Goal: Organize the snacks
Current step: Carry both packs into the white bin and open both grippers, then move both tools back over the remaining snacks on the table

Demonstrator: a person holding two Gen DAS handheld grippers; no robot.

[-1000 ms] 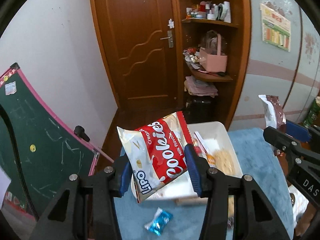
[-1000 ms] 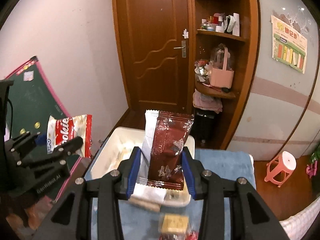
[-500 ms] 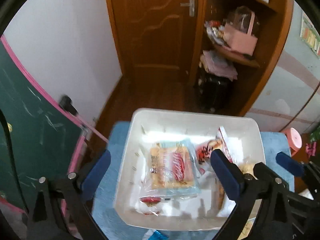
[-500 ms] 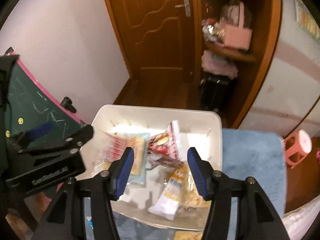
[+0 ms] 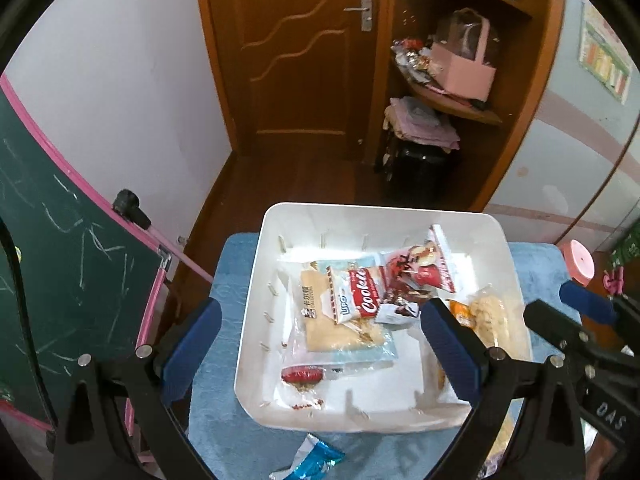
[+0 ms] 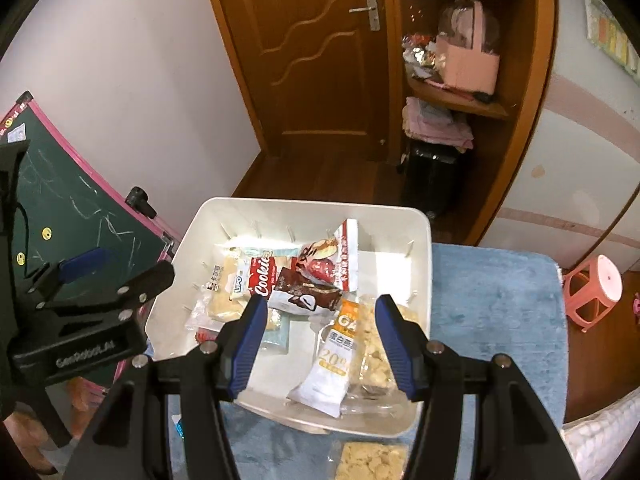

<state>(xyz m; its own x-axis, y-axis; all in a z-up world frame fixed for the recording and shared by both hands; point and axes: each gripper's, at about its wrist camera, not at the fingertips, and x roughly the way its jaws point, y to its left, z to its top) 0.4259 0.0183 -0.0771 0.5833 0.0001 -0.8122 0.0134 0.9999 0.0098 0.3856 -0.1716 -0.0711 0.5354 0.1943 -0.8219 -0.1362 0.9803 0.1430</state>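
A white bin [image 5: 496, 232] stands on a blue cloth and holds several snack packets. A red-and-white cookies packet [image 5: 360, 296] lies in it, and a dark brown packet [image 6: 308, 294] rests beside that. My left gripper [image 5: 320, 344] hangs over the bin's near-left part, its jaws wide open with nothing in them. In the right wrist view the same left gripper [image 6: 120, 272] shows at the left. My right gripper [image 6: 322, 320] is open above the bin's near side, and its pads touch no packet. A white and orange bar packet [image 6: 332, 356] lies loose below it.
A blue wrapper [image 5: 316, 460] and a cracker packet [image 6: 372, 460] lie on the blue cloth [image 6: 492, 300] in front of the bin. A green chalkboard [image 5: 60, 260] leans at the left. Behind are a wooden door [image 5: 304, 60], shelves and a pink stool [image 6: 596, 284].
Both grippers have opened and let go: the cookies packet and the brown packet now lie in the bin. Both hands have sunk toward the bin.
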